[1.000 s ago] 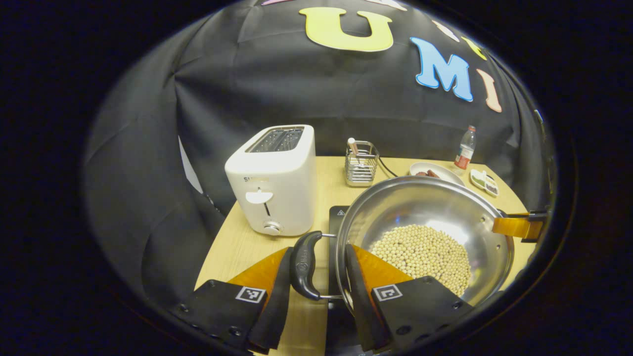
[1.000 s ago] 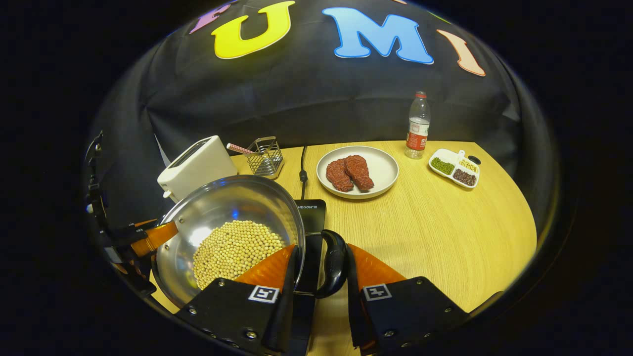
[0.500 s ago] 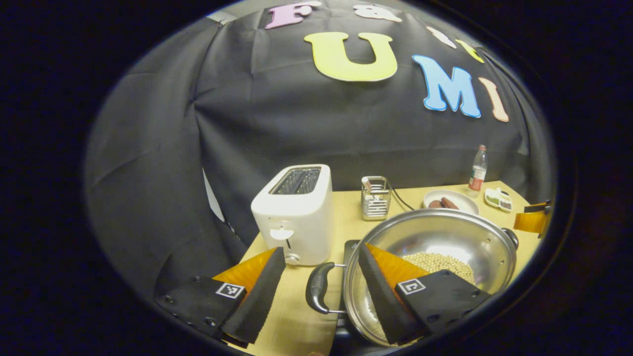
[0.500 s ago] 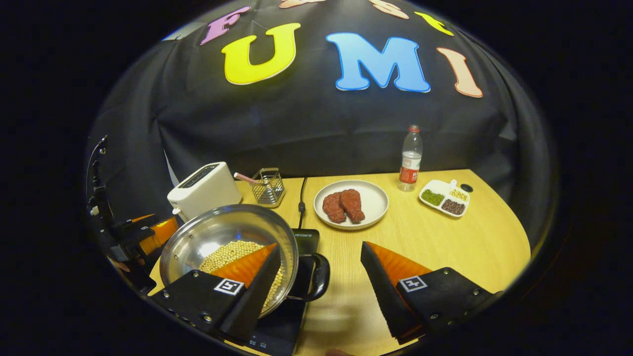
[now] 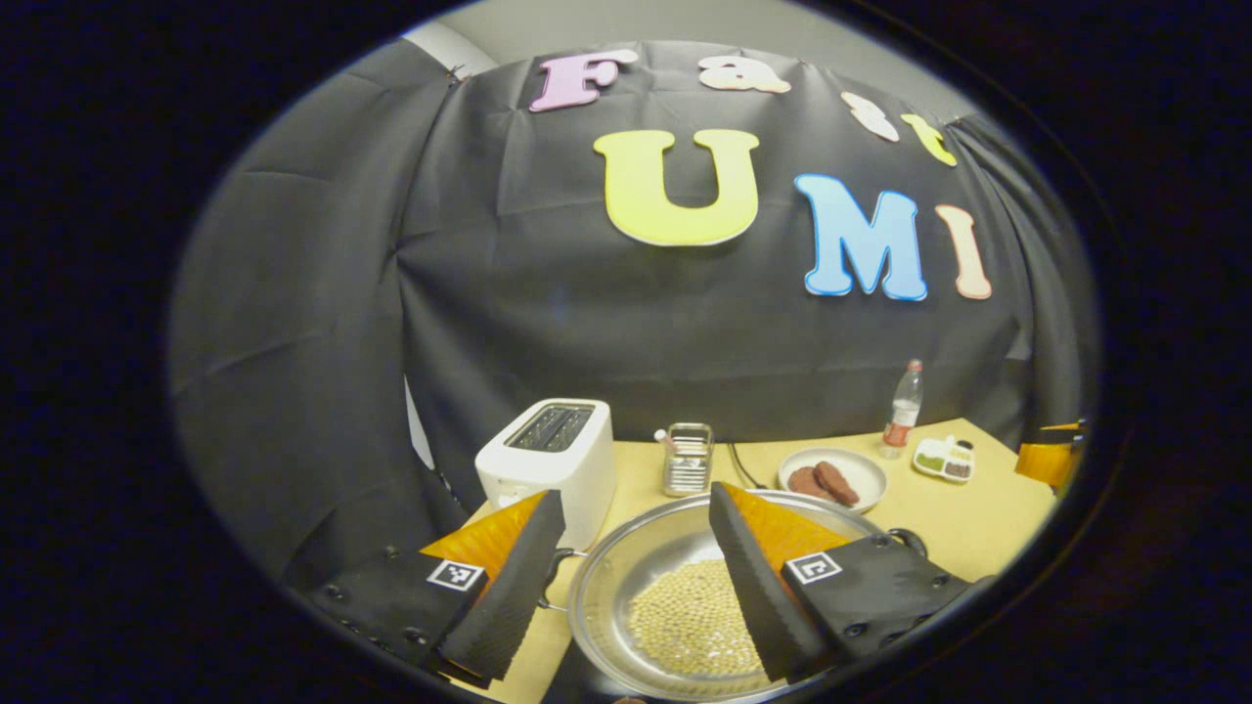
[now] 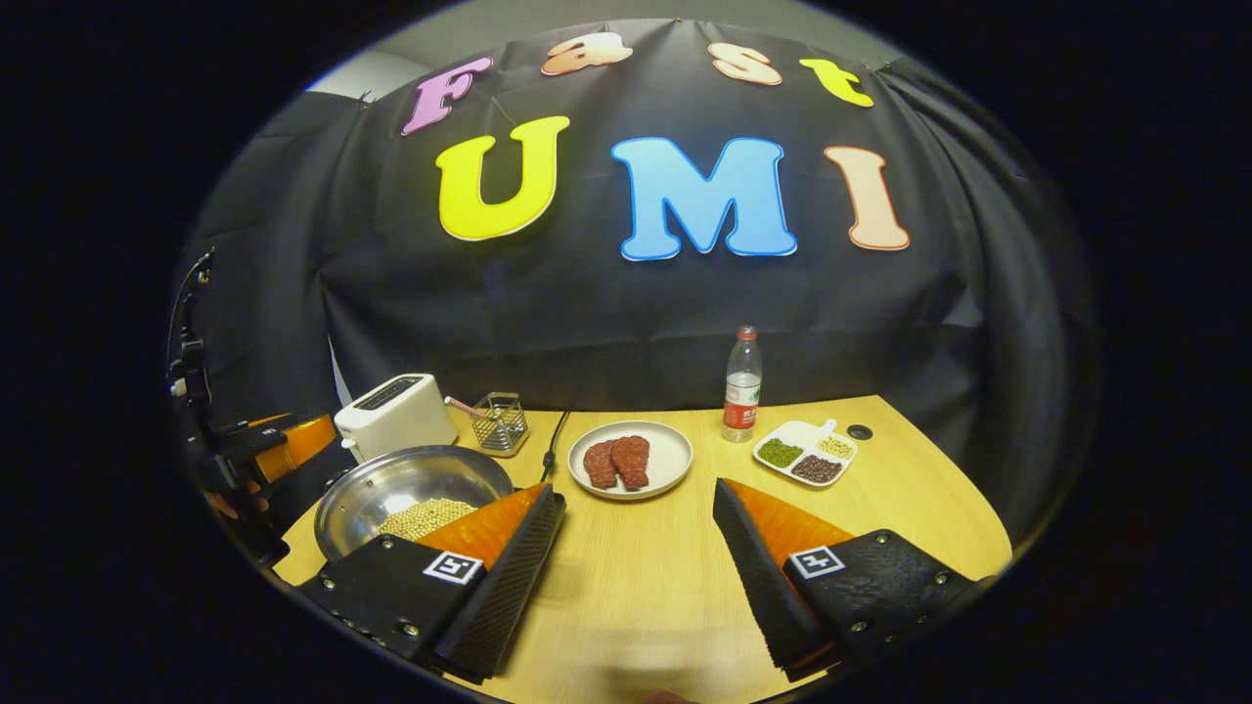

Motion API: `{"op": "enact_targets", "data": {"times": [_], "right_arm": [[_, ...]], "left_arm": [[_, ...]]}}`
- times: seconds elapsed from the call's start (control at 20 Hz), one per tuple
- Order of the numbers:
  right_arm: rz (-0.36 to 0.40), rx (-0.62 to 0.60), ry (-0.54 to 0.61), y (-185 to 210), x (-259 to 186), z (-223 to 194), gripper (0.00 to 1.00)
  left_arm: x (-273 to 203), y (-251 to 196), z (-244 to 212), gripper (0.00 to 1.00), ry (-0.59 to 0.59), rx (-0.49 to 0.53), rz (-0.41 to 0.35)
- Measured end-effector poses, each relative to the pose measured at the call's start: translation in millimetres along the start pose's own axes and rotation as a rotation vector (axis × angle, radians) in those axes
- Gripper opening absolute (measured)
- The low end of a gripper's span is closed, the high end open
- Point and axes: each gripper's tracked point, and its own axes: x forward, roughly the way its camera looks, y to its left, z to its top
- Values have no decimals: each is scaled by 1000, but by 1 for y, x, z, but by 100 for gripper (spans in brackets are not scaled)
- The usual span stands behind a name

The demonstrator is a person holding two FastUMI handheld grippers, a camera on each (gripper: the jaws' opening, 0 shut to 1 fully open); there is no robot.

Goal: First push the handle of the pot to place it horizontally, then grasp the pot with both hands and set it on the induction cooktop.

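In the left gripper view the left gripper [image 5: 634,577] is spread wide, its two fingers well apart and gripping nothing. Between and beneath them lies the steel pot [image 5: 611,596], holding a layer of pale beans [image 5: 690,621]. One side handle [image 5: 554,577] of the pot pokes out by the left finger, and the other handle [image 5: 912,538] shows past the right finger. Whether either finger touches the pot cannot be told.

In the right gripper view the right gripper [image 6: 636,572] is likewise fully released, jaws wide, over bare wooden table [image 6: 880,508], holding nothing. The pot [image 6: 391,484] sits at the near left of the table, partly behind this gripper's left finger. The cooktop under it cannot be made out.

Farther back stand a white toaster [image 6: 394,416], a wire utensil holder [image 6: 501,423], a plate of meat [image 6: 631,460], a water bottle [image 6: 742,385] and a divided dish [image 6: 806,453]. The other gripper [image 6: 284,440] shows at the far left edge.
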Motion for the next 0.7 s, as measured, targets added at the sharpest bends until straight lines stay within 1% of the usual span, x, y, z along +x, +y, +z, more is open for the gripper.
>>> {"op": "enact_targets", "data": {"times": [0.3, 0.35, 0.4, 0.5, 0.55, 0.7], "right_arm": [[-2, 4, -94, -58, -59, 22, 98], [-2, 8, -109, -68, -70, 26, 98], [0, 12, -121, -77, -80, 28, 98], [6, 15, -144, -93, -98, 32, 98], [6, 12, -155, -101, -107, 33, 98], [13, 2, -184, -122, -136, 34, 98]], "left_arm": [[-65, -67, 34, 96, -79, 0, -20], [-75, -78, 38, 100, -91, 0, -19], [-87, -88, 43, 91, -103, -1, -19], [-111, -107, 48, 100, -120, -4, -22], [-122, -115, 49, 96, -125, -2, -23], [-157, -136, 55, 99, -149, 3, -14]]}}
